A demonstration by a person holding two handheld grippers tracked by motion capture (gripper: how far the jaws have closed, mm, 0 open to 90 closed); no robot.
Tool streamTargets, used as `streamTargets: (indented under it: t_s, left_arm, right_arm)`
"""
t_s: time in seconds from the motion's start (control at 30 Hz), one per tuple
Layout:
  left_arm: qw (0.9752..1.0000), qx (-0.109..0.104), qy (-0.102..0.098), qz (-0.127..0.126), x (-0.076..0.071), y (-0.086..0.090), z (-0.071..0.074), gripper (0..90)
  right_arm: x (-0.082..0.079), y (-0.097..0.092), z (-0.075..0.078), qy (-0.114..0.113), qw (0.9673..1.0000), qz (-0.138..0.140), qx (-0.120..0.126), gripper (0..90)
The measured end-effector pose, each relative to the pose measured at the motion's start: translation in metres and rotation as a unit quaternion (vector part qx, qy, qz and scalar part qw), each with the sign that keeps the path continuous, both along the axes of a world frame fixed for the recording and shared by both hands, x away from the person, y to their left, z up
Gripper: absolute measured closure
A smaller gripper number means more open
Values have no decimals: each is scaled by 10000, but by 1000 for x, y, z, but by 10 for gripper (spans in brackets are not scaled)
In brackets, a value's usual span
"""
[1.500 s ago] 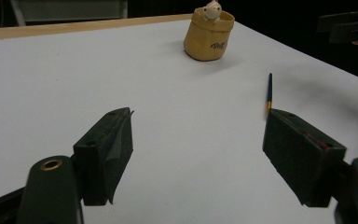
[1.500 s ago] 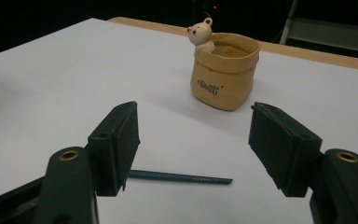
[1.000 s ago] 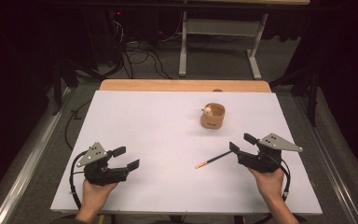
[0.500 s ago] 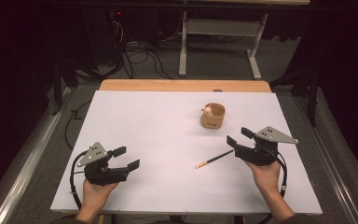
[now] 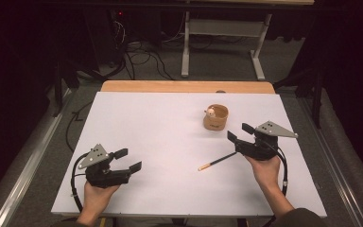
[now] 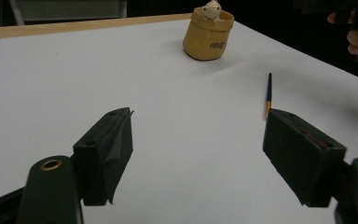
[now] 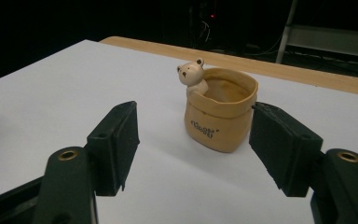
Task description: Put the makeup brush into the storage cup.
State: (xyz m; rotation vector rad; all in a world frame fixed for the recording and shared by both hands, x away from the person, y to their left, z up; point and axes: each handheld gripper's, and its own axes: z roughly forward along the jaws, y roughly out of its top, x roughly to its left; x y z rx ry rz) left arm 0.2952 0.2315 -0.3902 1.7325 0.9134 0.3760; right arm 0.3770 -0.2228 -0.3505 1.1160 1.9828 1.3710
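A small tan cup with a bear's head on its rim [image 5: 216, 117] [image 6: 208, 32] [image 7: 219, 114] stands right of the table's middle. A thin paintbrush [image 5: 217, 161] [image 6: 268, 94] lies in front of it, pointing toward the right hand. My right gripper [image 5: 241, 132] [image 7: 193, 151] is open, a short way off the cup and aimed at it, with the cup seen between its jaws. My left gripper [image 5: 128, 160] [image 6: 198, 154] is open and empty near the front left of the white table [image 5: 146, 123].
A wooden strip [image 5: 184, 86] runs along the table's far edge. Beyond it are a metal stand's legs [image 5: 222, 47] and cables [image 5: 142, 52] on the floor. The other hand [image 6: 356, 35] appears at the top right of the left gripper view.
My right gripper has moved forward and left toward the cup, past the paintbrush's end. The left gripper, cup and paintbrush have stayed put.
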Motion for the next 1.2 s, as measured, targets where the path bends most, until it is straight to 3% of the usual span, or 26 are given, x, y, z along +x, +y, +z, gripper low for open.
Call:
streamTargets:
  t_s: [0.4, 0.87, 1.2]
  left_arm:
    - [10000, -6, 2, -7, 0, 0, 0, 248]
    - [10000, 8, 2, -11, 0, 1, 0, 248]
    - [10000, -3, 13, -14, 0, 0, 0, 248]
  right_arm:
    - [17, 12, 6, -84, 9999, -61, 22, 351]
    - [32, 24, 6, 126, 9999, -15, -83, 348]
    - [33, 26, 13, 476, 9975, 109, -510, 369]
